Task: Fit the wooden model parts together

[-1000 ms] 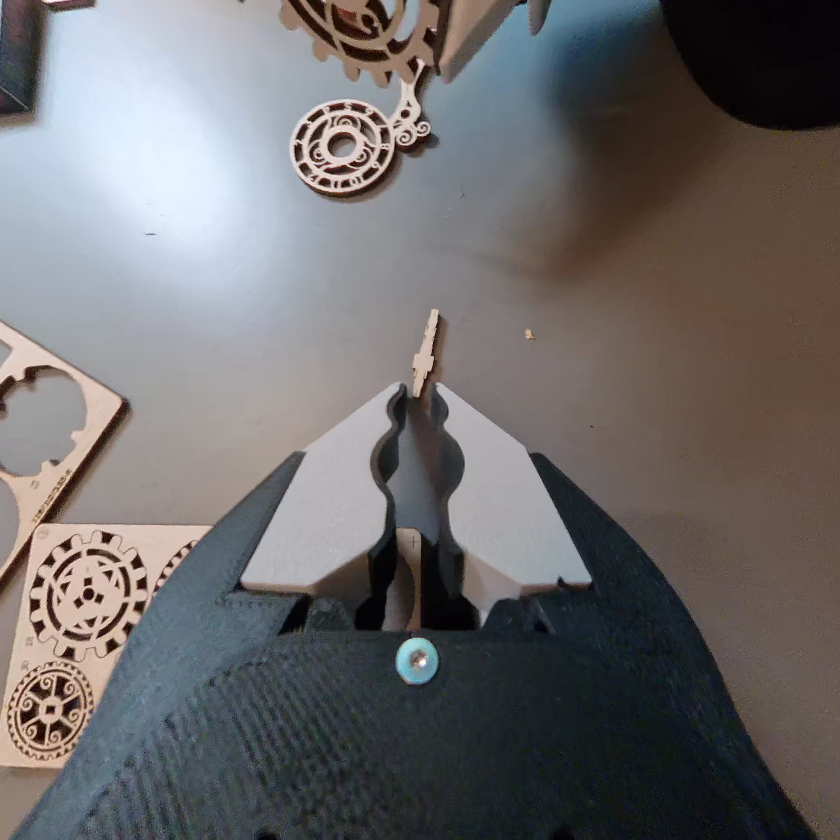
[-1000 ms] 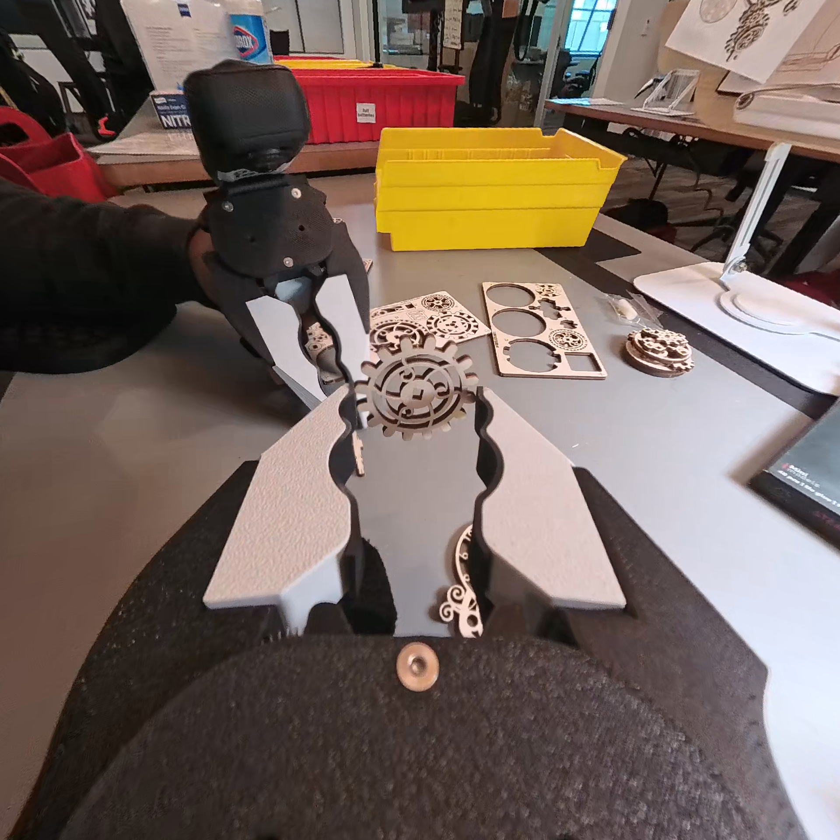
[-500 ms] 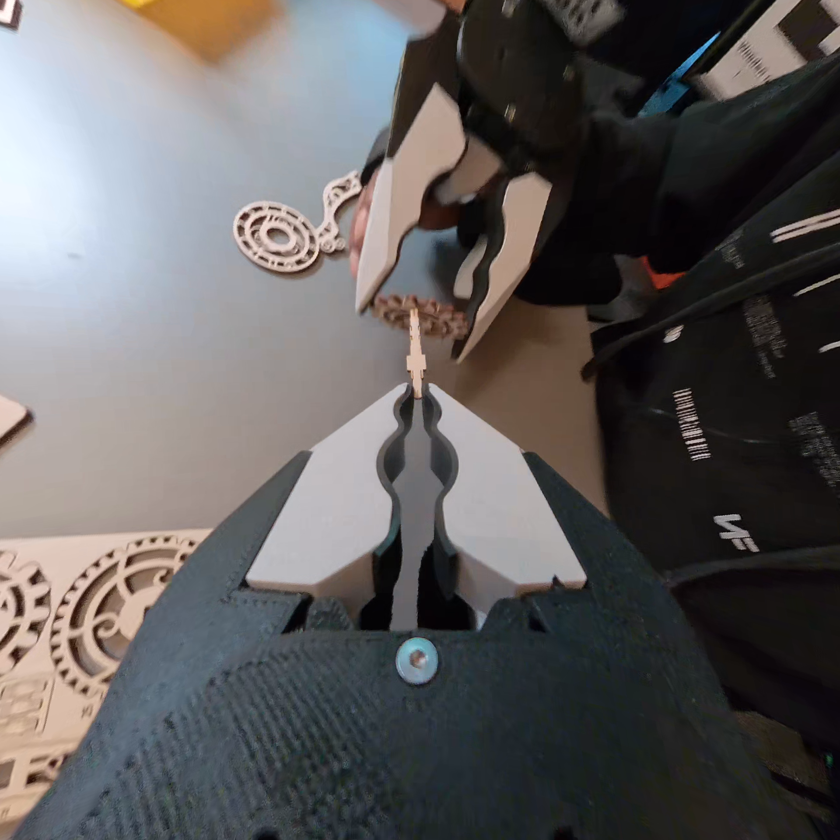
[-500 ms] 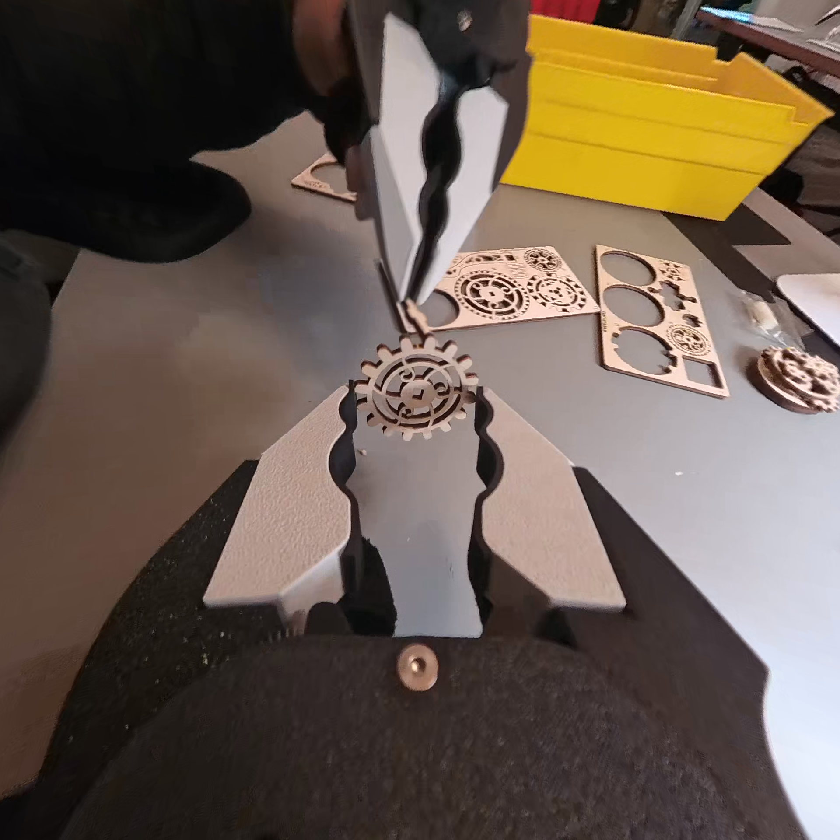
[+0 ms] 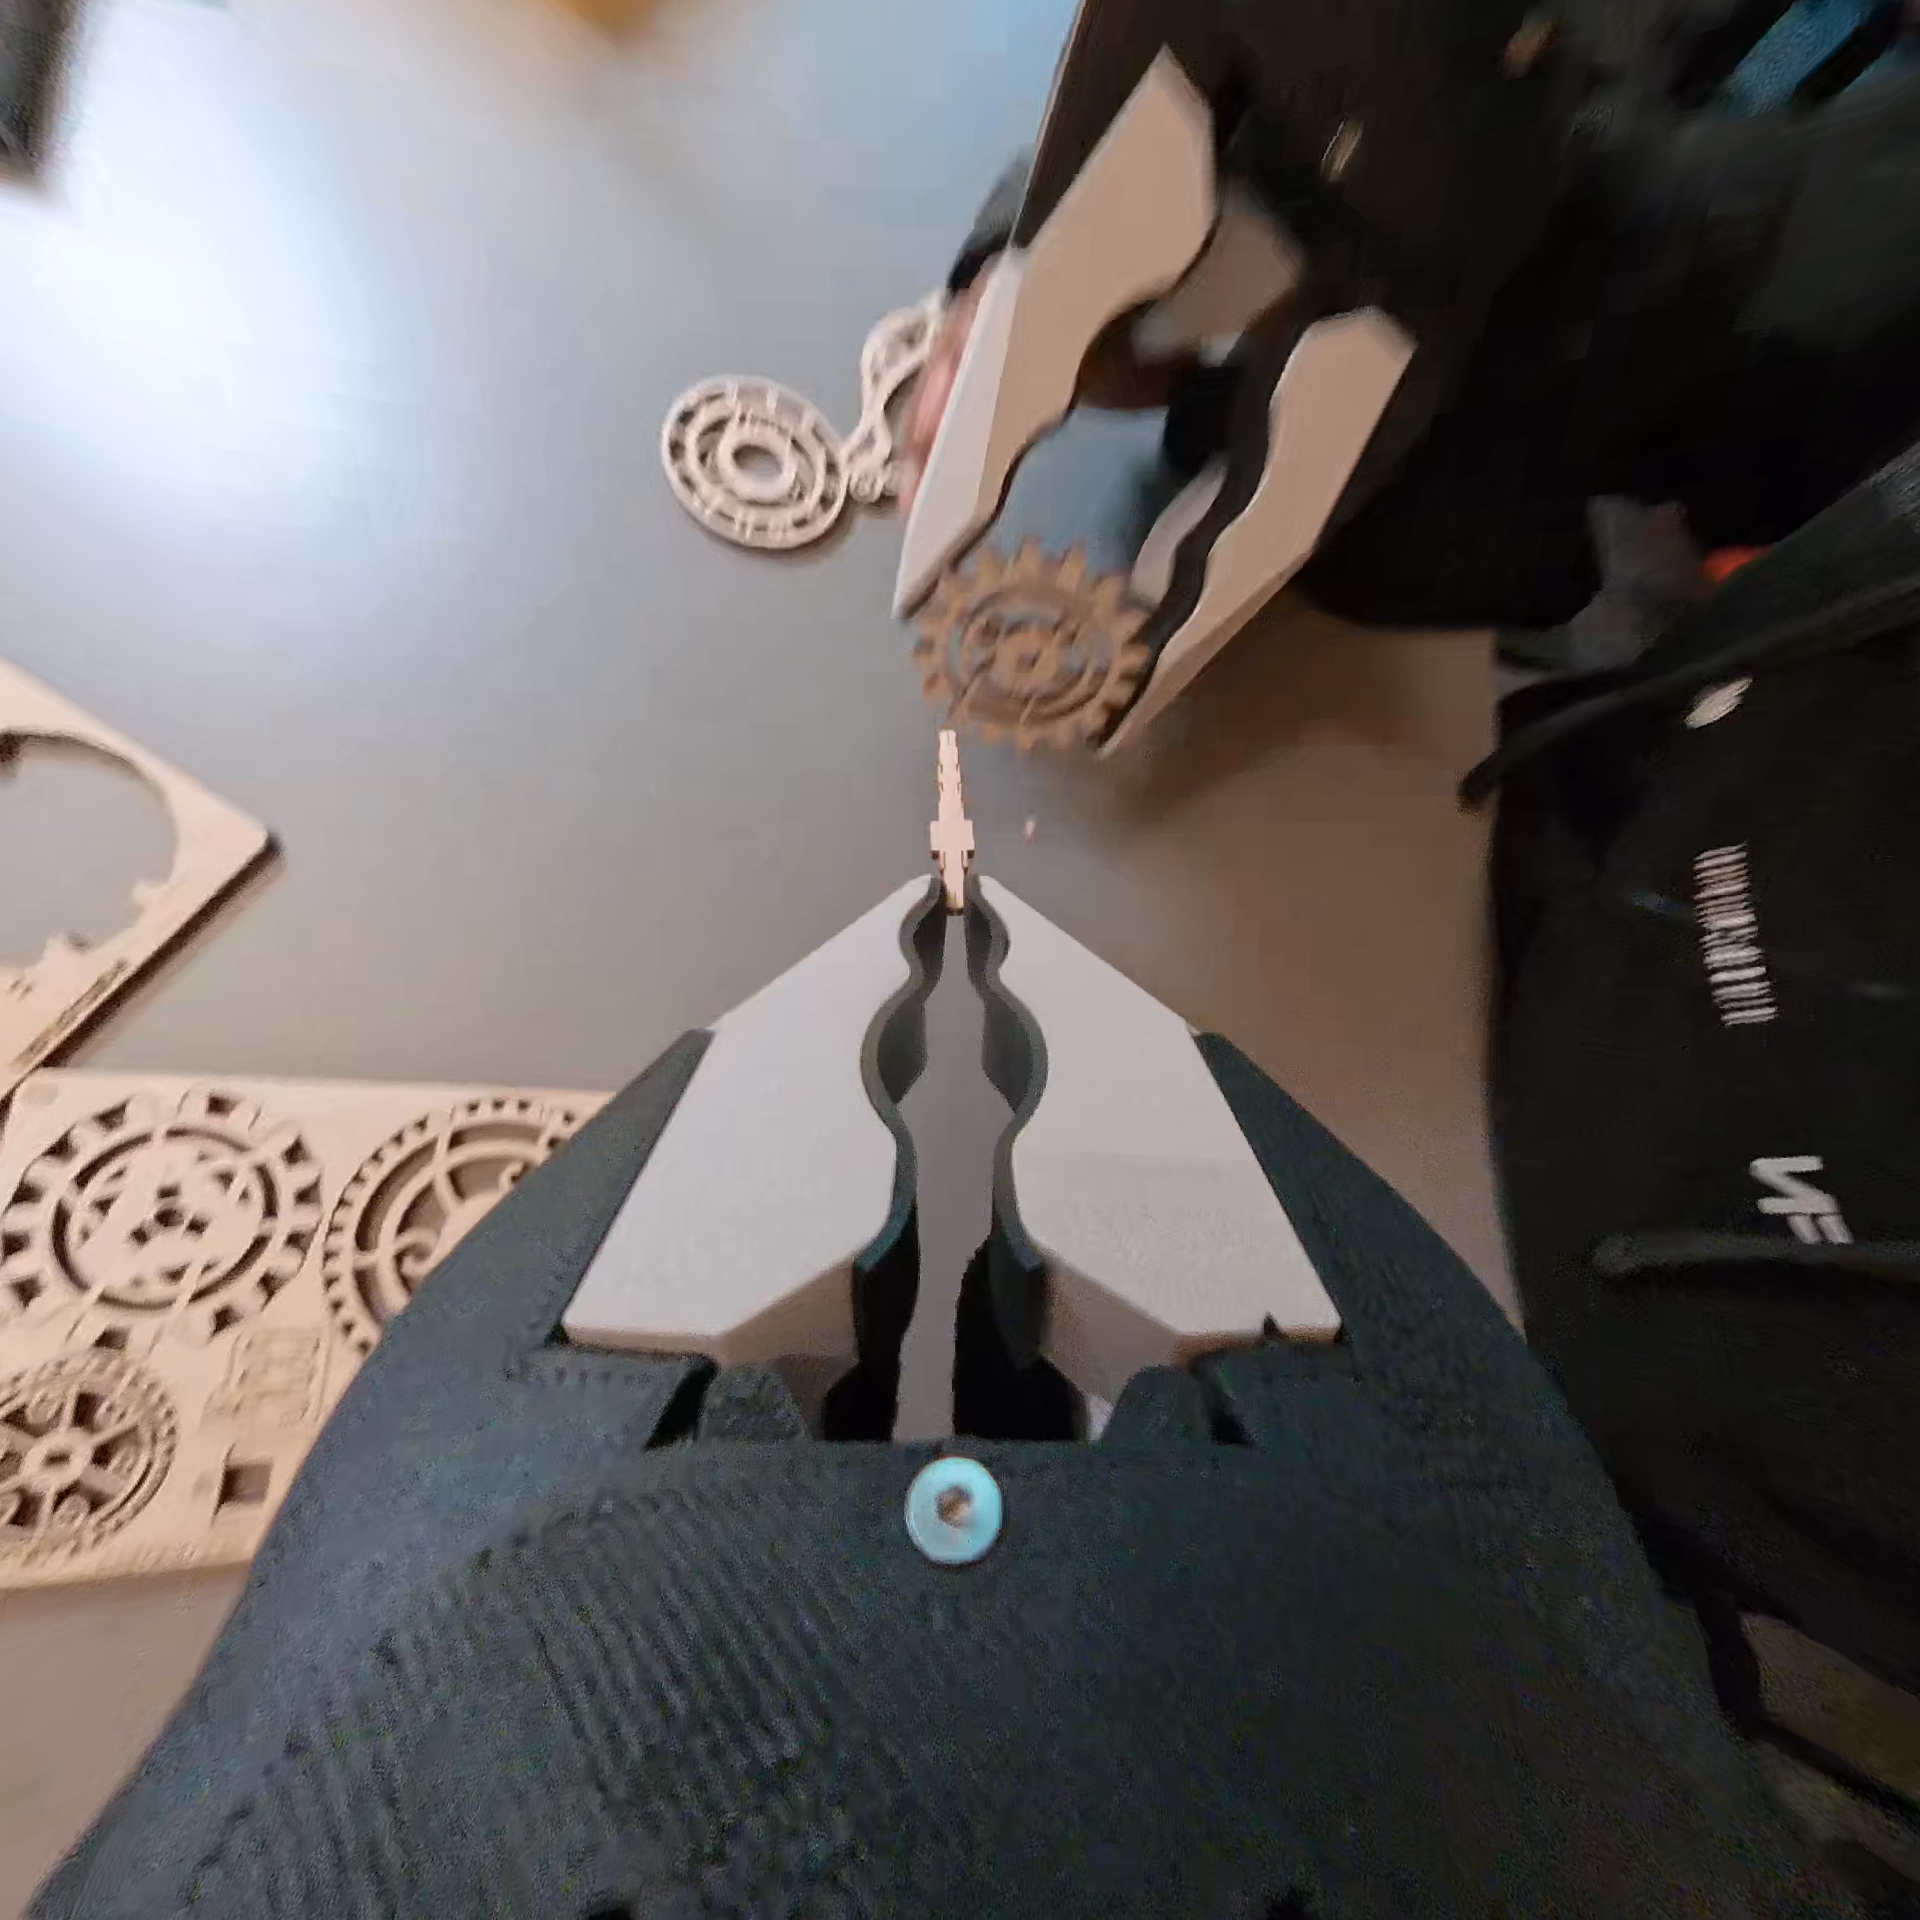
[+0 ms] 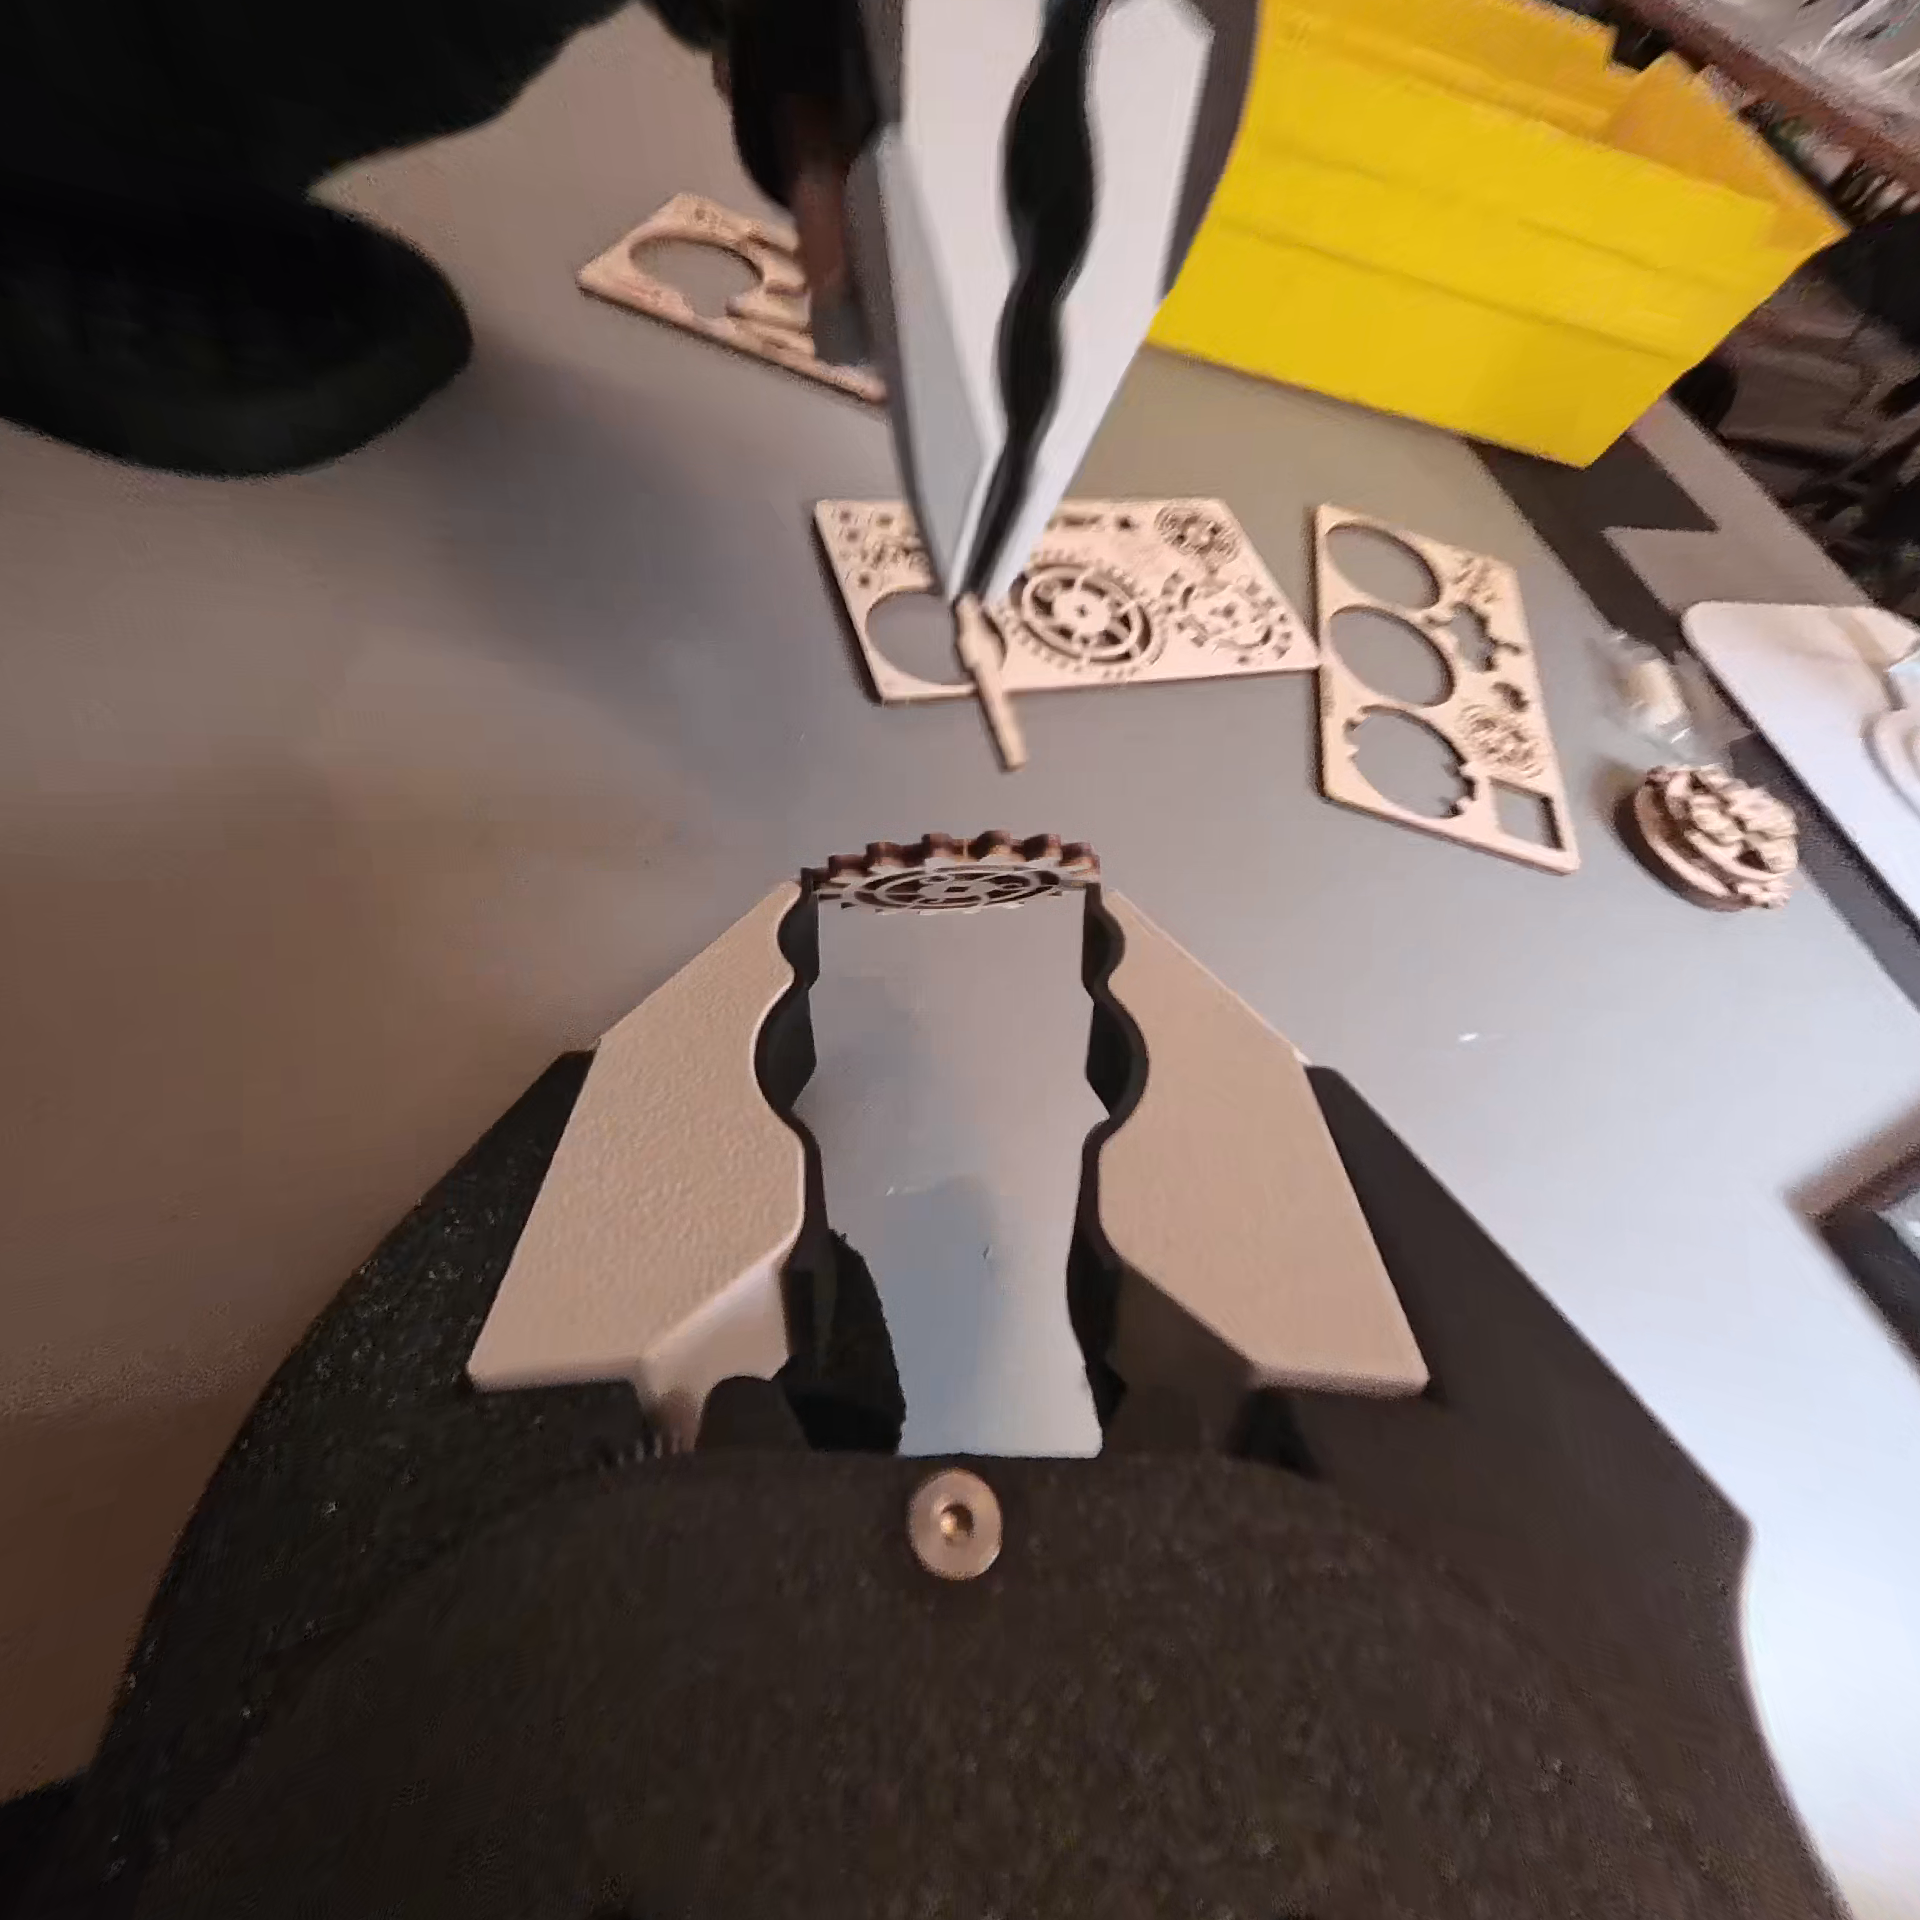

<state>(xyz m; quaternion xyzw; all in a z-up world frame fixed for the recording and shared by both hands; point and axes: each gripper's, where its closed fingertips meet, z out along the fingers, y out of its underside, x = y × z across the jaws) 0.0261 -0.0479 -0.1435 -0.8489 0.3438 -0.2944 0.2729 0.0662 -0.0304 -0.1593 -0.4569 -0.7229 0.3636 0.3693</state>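
Right wrist view: grey table (yellow bins).

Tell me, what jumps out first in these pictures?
Two grippers meet in mid-air over a grey table: the right gripper clamps a wooden gear, and the left gripper pinches a thin wooden pin aimed at it. Behind lie laser-cut wooden sheets and a yellow bin.

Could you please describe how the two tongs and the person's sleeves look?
Both tongs, left and right, share one design: a black, rough-textured printed body, two pale grey wedge-shaped fingers with wavy black inner pads, and a round silver screw at the base. No cables are visible. The sleeve is black; the black garment bears white markings.
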